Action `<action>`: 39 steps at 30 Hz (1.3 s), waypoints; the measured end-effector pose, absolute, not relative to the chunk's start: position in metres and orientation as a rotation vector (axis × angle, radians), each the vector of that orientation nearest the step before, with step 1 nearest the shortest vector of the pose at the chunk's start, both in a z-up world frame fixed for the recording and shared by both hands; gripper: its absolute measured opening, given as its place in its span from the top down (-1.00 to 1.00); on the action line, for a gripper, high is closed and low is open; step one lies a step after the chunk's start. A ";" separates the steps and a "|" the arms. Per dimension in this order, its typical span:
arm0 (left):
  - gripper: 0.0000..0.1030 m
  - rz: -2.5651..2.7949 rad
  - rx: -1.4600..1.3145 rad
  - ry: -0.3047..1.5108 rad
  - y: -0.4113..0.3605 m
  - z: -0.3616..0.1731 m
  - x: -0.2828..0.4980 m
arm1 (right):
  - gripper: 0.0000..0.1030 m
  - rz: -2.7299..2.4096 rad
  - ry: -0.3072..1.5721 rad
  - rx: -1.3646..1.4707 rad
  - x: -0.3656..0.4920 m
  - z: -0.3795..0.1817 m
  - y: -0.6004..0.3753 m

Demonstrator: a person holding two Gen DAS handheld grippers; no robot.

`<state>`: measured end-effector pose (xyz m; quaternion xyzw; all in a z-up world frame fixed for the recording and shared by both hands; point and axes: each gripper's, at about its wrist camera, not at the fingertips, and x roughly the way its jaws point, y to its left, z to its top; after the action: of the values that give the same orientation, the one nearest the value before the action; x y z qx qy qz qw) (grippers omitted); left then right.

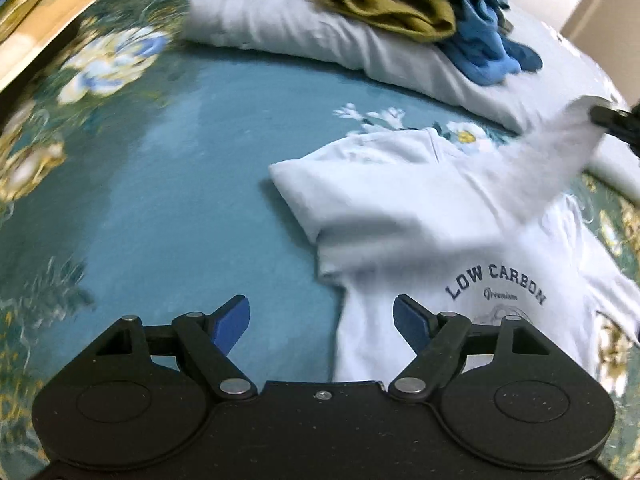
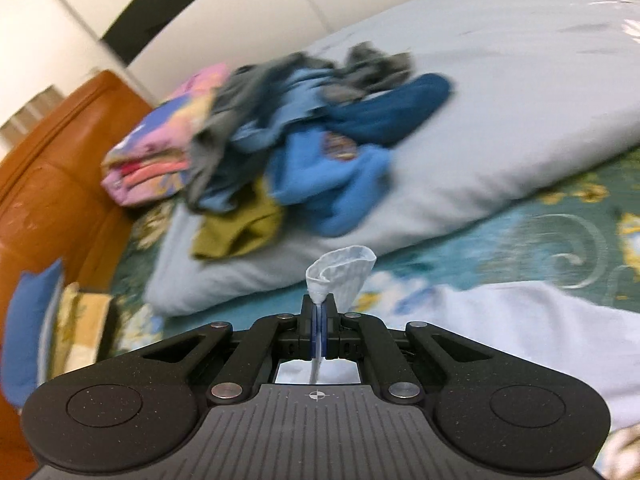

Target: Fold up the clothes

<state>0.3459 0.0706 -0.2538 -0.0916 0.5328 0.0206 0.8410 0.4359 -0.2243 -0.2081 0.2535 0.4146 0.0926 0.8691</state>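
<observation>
- Left hand-held gripper (image 1: 322, 320): jaws wide apart, empty, above the teal floral bedspread (image 1: 180, 184) just beside the shirt's edge.
- White "LOW CARBON" T-shirt (image 1: 420, 220) lies on the bed, one side folded in; I judge folding partway done.
- Right hand-held gripper (image 2: 319, 320) is clamped on a lifted sleeve (image 2: 344, 272).
- Unfolded clothes pile (image 2: 304, 152) waits on the pale quilt (image 2: 500, 112).

Floral teal bedspread (image 1: 180, 168), pale grey pillow (image 2: 500, 120), orange leather headboard (image 2: 60, 168).
</observation>
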 end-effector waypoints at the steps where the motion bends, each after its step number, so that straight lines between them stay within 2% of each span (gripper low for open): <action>1: -0.51 0.044 -0.179 1.134 0.064 -0.258 0.352 | 0.97 0.182 0.871 0.533 0.435 -0.212 -0.231; 5: -0.51 0.048 -0.111 1.156 0.045 -0.275 0.371 | 0.97 0.154 0.888 0.529 0.433 -0.225 -0.251; 11: -0.52 0.107 -0.162 1.161 0.046 -0.278 0.380 | 0.97 0.079 0.898 0.525 0.419 -0.240 -0.282; 22: -0.52 0.146 -0.155 1.131 0.061 -0.274 0.400 | 0.97 -0.087 1.031 0.565 0.390 -0.296 -0.319; 32: -0.51 0.060 -0.225 1.087 0.088 -0.275 0.439 | 0.92 -0.137 1.119 0.549 0.384 -0.313 -0.319; 35: -0.32 0.030 -0.272 1.083 0.097 -0.280 0.457 | 0.89 -0.145 1.126 0.548 0.385 -0.313 -0.318; 37: -0.03 0.018 -0.281 1.088 0.100 -0.284 0.468 | 0.86 -0.153 1.129 0.546 0.385 -0.313 -0.317; 38: 0.05 0.011 -0.284 1.096 0.101 -0.287 0.472 | 0.85 -0.153 1.129 0.546 0.385 -0.313 -0.317; 39: 0.23 0.003 -0.291 1.109 0.102 -0.290 0.476 | 0.84 -0.157 1.128 0.545 0.384 -0.312 -0.316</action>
<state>0.4761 0.1018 -0.2899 -0.1377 0.5246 0.0014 0.8401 0.3843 -0.3164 -0.3125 0.2550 0.5271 -0.0732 0.8073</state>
